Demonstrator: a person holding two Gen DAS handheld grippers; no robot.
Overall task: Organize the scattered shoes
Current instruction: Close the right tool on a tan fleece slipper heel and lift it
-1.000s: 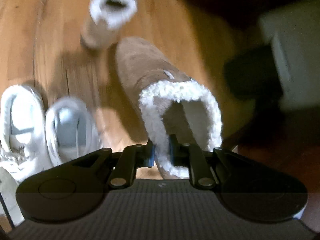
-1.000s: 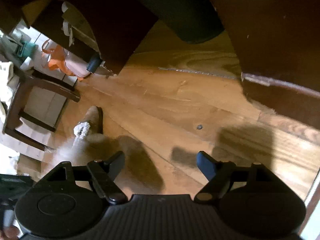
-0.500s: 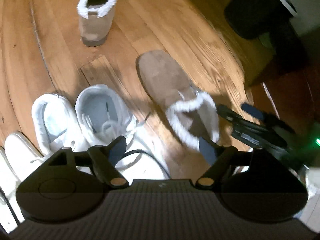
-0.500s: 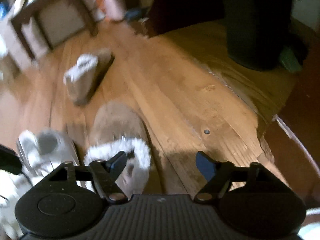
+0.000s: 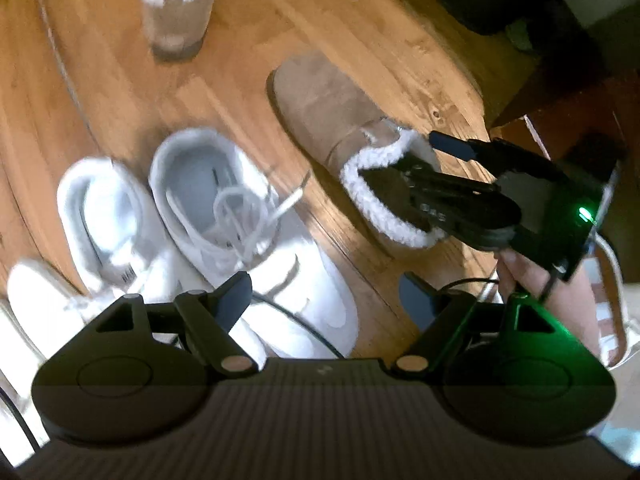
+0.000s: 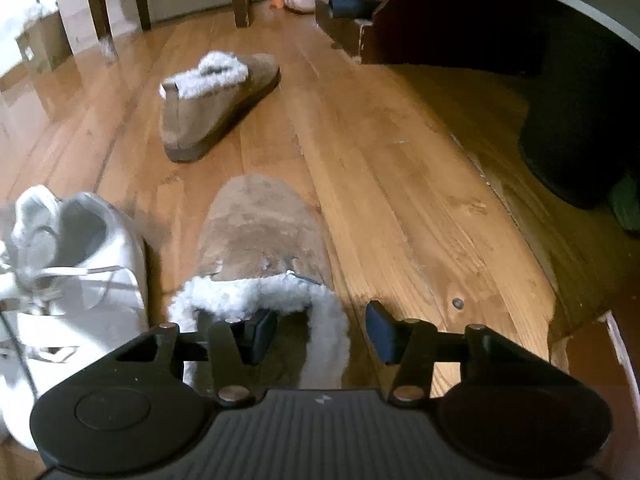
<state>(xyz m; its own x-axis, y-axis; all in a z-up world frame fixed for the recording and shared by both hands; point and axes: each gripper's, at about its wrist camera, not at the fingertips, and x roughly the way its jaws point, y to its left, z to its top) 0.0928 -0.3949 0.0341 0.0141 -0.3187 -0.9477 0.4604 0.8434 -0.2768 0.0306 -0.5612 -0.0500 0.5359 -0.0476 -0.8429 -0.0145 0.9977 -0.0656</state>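
the near tan slipper lies on the wood floor just beside the white sneakers, and the right gripper straddles its fleece collar, one finger inside the opening and one outside, jaws closing but not yet pressing, likely so the thin collar wall gives a firm hold. the left gripper hangs over the sneaker next to that slipper with fingers wide apart and empty. the second tan slipper sits well beyond the near slipper, so pairing them seems the aim.
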